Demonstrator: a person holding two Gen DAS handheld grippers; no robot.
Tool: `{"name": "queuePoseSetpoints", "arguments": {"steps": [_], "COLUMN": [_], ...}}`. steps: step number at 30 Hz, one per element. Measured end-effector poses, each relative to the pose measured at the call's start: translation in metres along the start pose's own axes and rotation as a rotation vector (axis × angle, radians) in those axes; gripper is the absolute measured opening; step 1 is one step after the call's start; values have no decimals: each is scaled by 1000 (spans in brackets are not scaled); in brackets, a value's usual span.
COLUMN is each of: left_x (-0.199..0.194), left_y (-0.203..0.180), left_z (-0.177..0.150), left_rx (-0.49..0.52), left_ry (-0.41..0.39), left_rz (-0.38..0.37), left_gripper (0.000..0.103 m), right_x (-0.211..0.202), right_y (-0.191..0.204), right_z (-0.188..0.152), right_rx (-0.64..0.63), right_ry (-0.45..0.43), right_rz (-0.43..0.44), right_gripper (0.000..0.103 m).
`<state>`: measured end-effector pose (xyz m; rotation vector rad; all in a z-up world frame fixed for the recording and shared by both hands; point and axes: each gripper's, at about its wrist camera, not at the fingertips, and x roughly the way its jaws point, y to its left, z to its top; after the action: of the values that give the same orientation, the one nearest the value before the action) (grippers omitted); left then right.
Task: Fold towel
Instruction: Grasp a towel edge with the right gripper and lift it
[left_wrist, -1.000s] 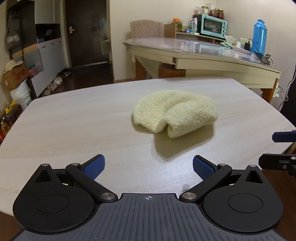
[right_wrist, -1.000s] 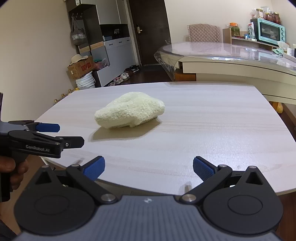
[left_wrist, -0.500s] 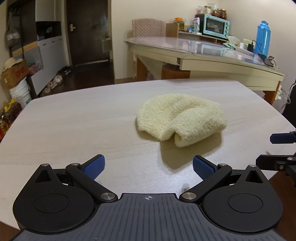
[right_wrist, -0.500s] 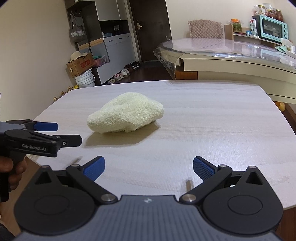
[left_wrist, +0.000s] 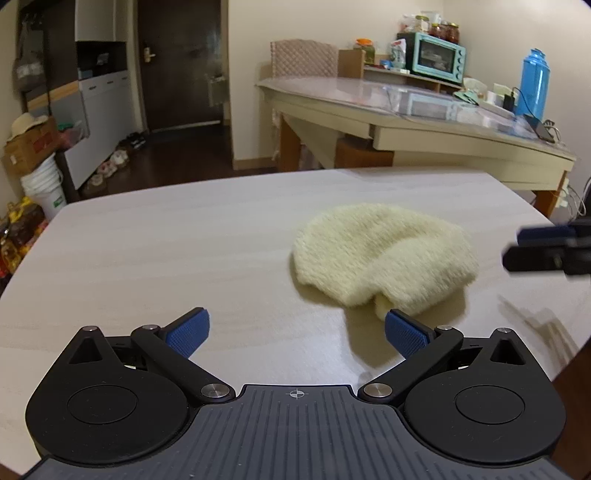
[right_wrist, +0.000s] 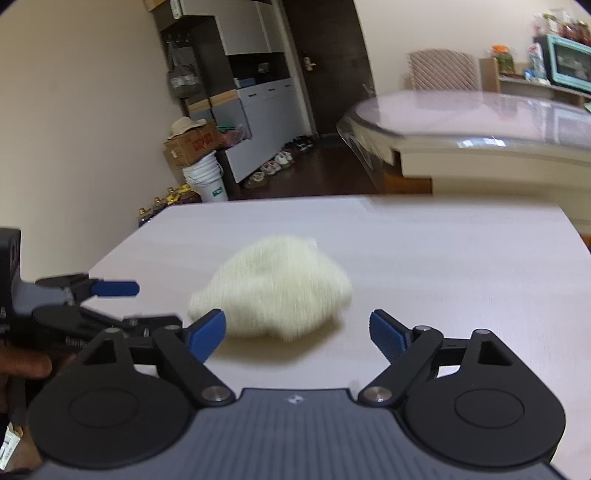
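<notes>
- On the pale wood-grain bench (left_wrist: 155, 251), in the left wrist view, a cream towel (left_wrist: 380, 254) lies bunched in a rounded heap, one edge rolled under toward the camera.
- From that same view, the left gripper (left_wrist: 295, 330) hangs over the near part of the bench with its jaws spread wide and nothing between them; its right blue pad (left_wrist: 404, 334) sits just beside the towel's near edge, and I cannot tell whether it touches.
- At the right edge of this view the right gripper (left_wrist: 546, 247) reaches in, blurred, near the towel's right side but apart from it.
- Beyond the bench stand a second table (left_wrist: 424, 122) with a glass top, a teal toaster oven (left_wrist: 436, 57) and a blue bottle (left_wrist: 533, 85).
- Seen from the right wrist, the towel (right_wrist: 273, 291) is blurred and lies on the bench (right_wrist: 461, 266) ahead of the right gripper (right_wrist: 297, 332), left of centre.
- Its jaws have just been closing somewhat yet stand well apart; no part of the towel is between the pads, though the left pad (right_wrist: 207, 332) overlaps the towel's near edge in the picture.
- To the left, the left gripper (right_wrist: 110, 295) is held by a hand (right_wrist: 22, 365) at the frame edge, its jaws parted.
</notes>
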<state>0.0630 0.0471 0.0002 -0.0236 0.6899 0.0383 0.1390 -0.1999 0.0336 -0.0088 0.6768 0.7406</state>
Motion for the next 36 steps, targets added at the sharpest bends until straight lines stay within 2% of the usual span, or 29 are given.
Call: {"name": "queuePoseSetpoints", "arguments": {"steps": [4, 7, 10, 11, 12, 13, 14, 18, 22, 26, 29, 32, 35, 36], "left_x": [7, 12, 17, 19, 21, 23, 24, 25, 17, 5, -4, -12, -15, -17], "left_y": [8, 15, 22, 24, 26, 28, 30, 38, 56, 80, 88, 95, 98, 98], "left_z": [6, 10, 14, 16, 18, 19, 21, 28, 37, 45, 46, 46, 43, 38], "left_rx": [-6, -3, 4, 7, 10, 15, 23, 56, 59, 36, 10, -10, 11, 37], "left_ry": [1, 4, 7, 9, 10, 11, 9, 1, -22, -43, -46, -41, -1, 11], "left_rz": [0, -12, -11, -9, -9, -8, -6, 1, 39, 86, 79, 32, -17, -24], "left_gripper": [103, 103, 103, 103, 103, 103, 103, 103, 103, 103, 103, 103, 103, 103], "right_x": [23, 48, 69, 77, 81, 83, 83, 63, 43, 39, 42, 45, 52, 55], "right_y": [-5, -13, -20, -24, -26, -28, -28, 5, 65, 130, 162, 180, 193, 196], "right_z": [20, 31, 34, 33, 33, 32, 31, 32, 18, -17, -40, -57, -67, -68], "right_rx": [-11, -8, 6, 16, 26, 40, 42, -126, -454, -799, -943, -1000, -1018, -1017], "right_ry": [27, 83, 144, 166, 178, 181, 166, 73, 21, 9, 29, 49, 75, 81], "right_rz": [27, 57, 83, 92, 101, 120, 134, 63, 2, -10, 43, 96, 126, 127], "right_gripper": [84, 78, 67, 58, 42, 32, 29, 28, 28, 28, 29, 30, 36, 43]}}
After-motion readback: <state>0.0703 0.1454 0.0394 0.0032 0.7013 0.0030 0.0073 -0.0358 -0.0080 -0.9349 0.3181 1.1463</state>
